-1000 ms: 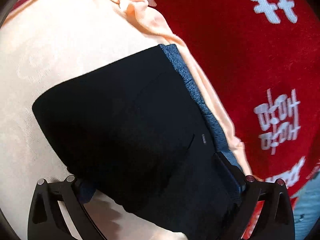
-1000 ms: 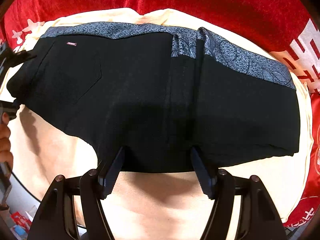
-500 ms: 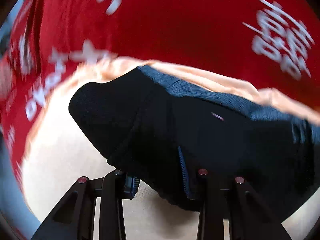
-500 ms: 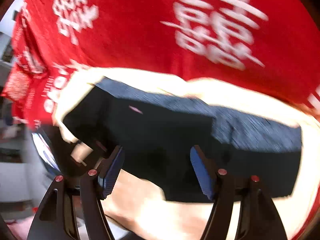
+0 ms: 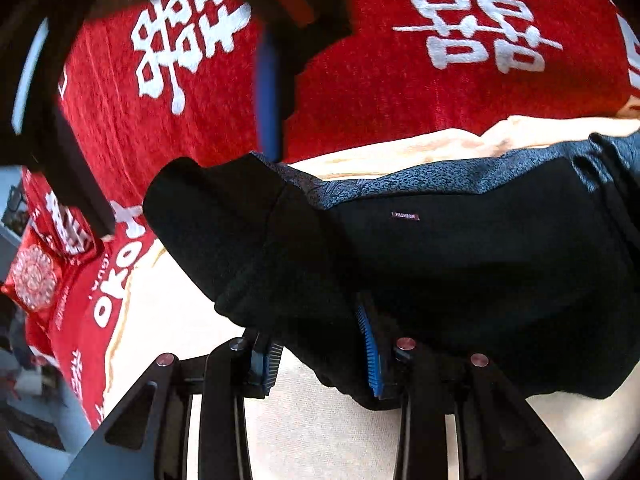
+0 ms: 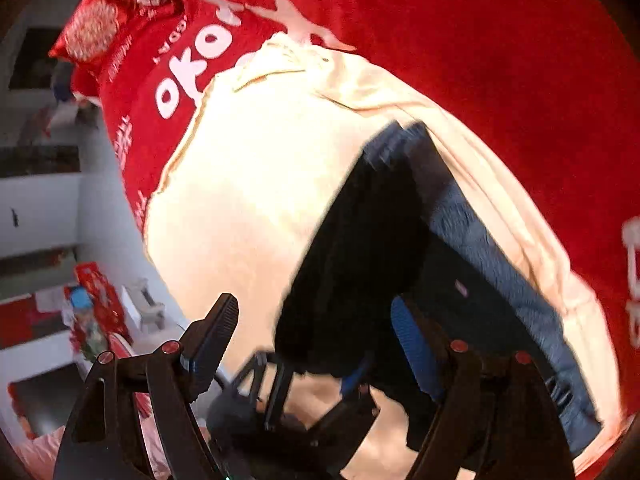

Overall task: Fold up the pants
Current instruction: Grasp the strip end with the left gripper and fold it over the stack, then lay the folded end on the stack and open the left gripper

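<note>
Two grippers worked the black fabric pants [image 5: 460, 280] lying on the cream cloth [image 5: 180, 320]: left gripper [image 5: 320, 356] clamped a bunched end — right gripper [image 6: 316, 340] seemingly apart, empty. Carrying that end across level would have kept edges aligned.

We take this for a home bedroom: a red blanket [image 5: 400, 92] with white wedding characters, a cream sheet [image 6: 256, 184] over it, a red cushion [image 6: 94, 26], and white shelves [image 6: 36, 200] beside.
</note>
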`<state>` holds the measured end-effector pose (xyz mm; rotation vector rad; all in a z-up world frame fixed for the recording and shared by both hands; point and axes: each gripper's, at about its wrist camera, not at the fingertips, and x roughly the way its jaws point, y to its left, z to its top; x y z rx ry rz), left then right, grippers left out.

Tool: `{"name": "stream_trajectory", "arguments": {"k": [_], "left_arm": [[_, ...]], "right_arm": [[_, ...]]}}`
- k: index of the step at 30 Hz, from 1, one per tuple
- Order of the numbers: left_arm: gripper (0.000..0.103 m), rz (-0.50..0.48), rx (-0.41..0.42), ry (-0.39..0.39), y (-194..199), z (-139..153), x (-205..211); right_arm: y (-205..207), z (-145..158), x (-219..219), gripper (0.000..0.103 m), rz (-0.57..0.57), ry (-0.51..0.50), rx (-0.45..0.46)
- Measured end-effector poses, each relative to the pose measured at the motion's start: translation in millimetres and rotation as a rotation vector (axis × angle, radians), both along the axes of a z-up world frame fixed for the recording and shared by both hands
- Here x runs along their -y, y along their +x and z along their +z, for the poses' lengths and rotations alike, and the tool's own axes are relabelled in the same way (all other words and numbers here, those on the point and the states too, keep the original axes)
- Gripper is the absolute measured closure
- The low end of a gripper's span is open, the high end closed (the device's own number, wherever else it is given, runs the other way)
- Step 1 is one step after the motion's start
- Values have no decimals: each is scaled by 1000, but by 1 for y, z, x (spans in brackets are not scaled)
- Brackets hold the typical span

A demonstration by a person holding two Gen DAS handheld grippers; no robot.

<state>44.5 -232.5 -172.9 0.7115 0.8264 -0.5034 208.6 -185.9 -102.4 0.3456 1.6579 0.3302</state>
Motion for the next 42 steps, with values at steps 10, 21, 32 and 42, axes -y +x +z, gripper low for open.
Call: {"name": "stream_trajectory", "arguments": {"k": [10, 21, 32, 42], "left_arm": [[68, -31, 18, 0, -8, 10, 8], [67, -204, 33, -156, -72, 105, 64], [67, -471, -44, -169, -199, 127, 164], [67, -546, -176, 41, -268, 41, 217]], "right_arm": [[-24, -28, 18, 84, -52, 13, -54], [-153, 66, 153, 84, -340, 237, 230], [-353, 53, 294, 84, -727, 340, 369], [-426, -67, 330, 82, -914, 367, 247]]}}
